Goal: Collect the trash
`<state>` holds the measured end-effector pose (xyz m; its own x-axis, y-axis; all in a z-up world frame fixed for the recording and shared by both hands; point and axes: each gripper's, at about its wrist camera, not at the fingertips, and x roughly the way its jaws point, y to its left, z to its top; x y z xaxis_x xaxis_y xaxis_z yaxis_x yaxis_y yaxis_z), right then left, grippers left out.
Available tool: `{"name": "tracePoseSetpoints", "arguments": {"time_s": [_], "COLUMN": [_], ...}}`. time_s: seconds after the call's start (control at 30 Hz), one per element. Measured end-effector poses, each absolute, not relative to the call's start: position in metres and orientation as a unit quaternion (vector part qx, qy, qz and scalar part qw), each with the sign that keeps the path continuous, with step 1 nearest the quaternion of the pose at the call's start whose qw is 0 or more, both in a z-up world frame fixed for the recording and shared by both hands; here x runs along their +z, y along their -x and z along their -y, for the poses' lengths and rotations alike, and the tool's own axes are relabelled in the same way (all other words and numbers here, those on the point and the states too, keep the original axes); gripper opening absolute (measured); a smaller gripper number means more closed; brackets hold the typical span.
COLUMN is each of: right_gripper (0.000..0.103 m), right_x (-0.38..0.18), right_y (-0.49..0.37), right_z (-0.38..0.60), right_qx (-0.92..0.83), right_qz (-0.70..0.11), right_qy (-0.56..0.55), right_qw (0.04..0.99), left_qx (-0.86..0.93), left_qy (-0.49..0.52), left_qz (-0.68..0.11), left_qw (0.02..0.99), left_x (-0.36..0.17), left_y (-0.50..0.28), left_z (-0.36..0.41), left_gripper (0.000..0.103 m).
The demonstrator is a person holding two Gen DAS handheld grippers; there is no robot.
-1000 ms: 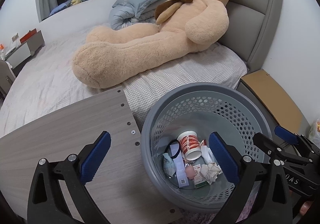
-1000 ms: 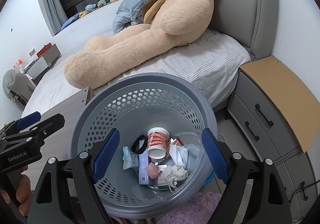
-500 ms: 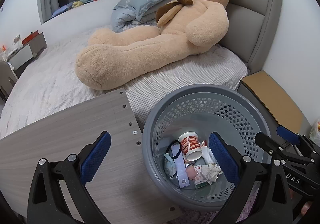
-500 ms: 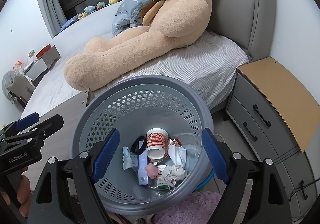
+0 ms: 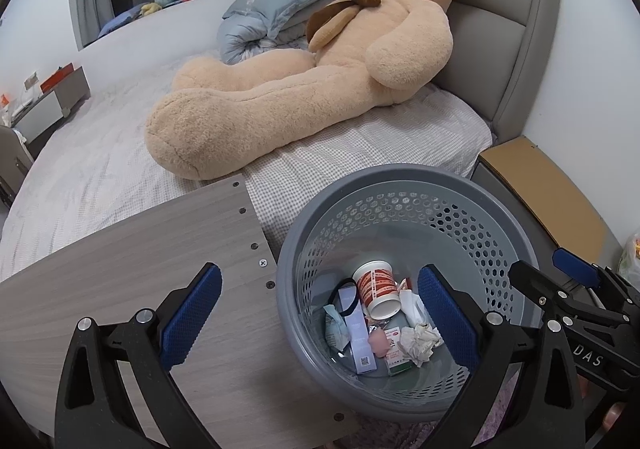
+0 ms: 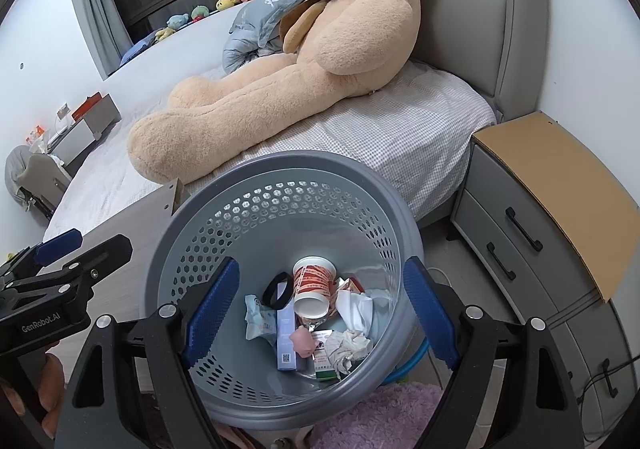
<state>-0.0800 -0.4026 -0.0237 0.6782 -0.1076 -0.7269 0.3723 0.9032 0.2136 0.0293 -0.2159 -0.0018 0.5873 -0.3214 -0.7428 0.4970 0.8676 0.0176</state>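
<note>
Grey basket (image 6: 208, 233) is already holding a cup (image 6: 314, 287) and wrappers; both grippers' jaws are hanging open and empty, and the table (image 5: 120, 261) is showing nothing left.

"GenRobot.AI" is printed in white on the black body of the left hand-held gripper (image 6: 60, 253), as seen from the right wrist view. The letters "DAS" are read in white on the black body of the right hand-held gripper (image 5: 560, 277) in the left wrist view. Red print is carried on the paper cup (image 6: 313, 285) and a square code on the pale box (image 6: 287, 337) in the basket (image 6: 280, 177), but neither can be made out.
</note>
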Motion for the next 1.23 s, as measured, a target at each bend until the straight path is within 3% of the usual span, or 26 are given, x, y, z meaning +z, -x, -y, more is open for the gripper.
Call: {"name": "tracePoseSetpoints", "arguments": {"time_s": [1.23], "right_gripper": [0.080], "right_x": [-0.0207], "right_y": [0.0813], "right_z": [0.3969], "right_qx": [-0.132], "right_qz": [-0.376], "right_qy": [-0.174], "right_qw": [0.901], "left_qx": [-0.230], "left_qy": [-0.117], "left_qz": [-0.390], "left_qw": [0.884], "left_x": [-0.0016], "left_y": [-0.0272], "left_z": [0.2162], "left_gripper": [0.097]}}
